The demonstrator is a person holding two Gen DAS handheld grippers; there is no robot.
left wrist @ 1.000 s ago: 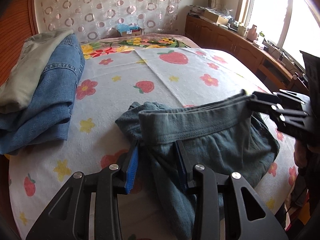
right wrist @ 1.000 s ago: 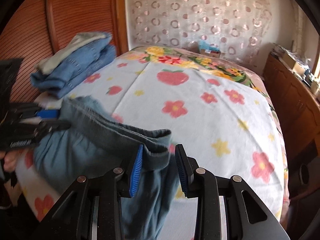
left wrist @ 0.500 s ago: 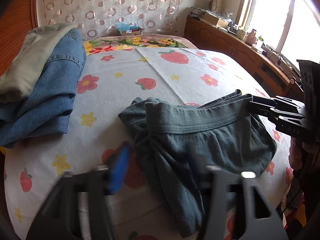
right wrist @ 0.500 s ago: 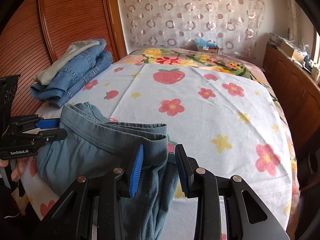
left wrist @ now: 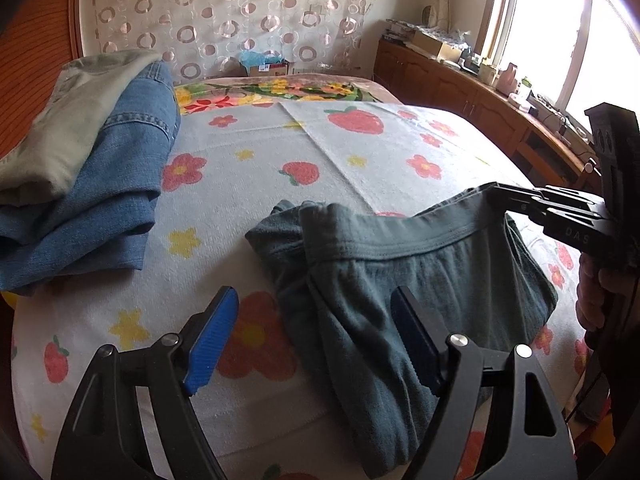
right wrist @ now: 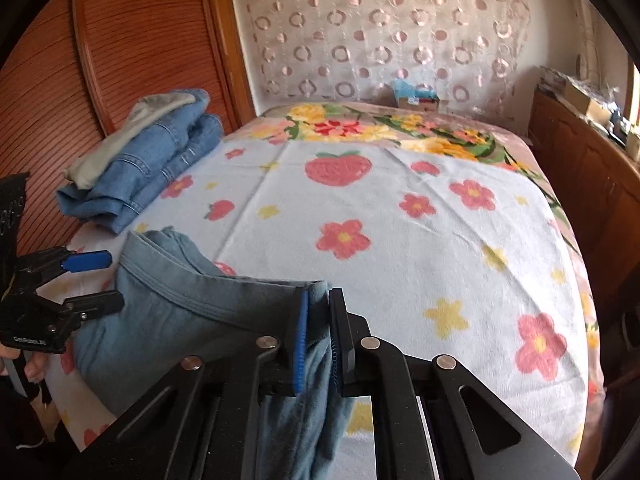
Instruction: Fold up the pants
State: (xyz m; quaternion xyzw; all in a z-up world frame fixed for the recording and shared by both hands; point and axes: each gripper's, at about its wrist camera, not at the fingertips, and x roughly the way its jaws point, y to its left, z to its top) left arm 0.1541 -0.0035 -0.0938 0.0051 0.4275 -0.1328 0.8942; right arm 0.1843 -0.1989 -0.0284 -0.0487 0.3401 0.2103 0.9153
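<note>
Jaws of the right gripper (right wrist: 318,334) clamp the waistband corner of the pants (left wrist: 420,280), bunched at the near edge of the bed (left wrist: 360,152), while the left gripper (left wrist: 312,340) gapes empty above them, so folding is barely begun.

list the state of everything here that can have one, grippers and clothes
left gripper: open, holding nothing, low over the bed
right gripper: shut on the waistband corner of the grey-green knit pants
grey-green knit pants: partly folded, bunched, waistband stretched out to the right
blue denim jeans: folded, on the bed
pale olive garment: folded, on top of the jeans
</note>
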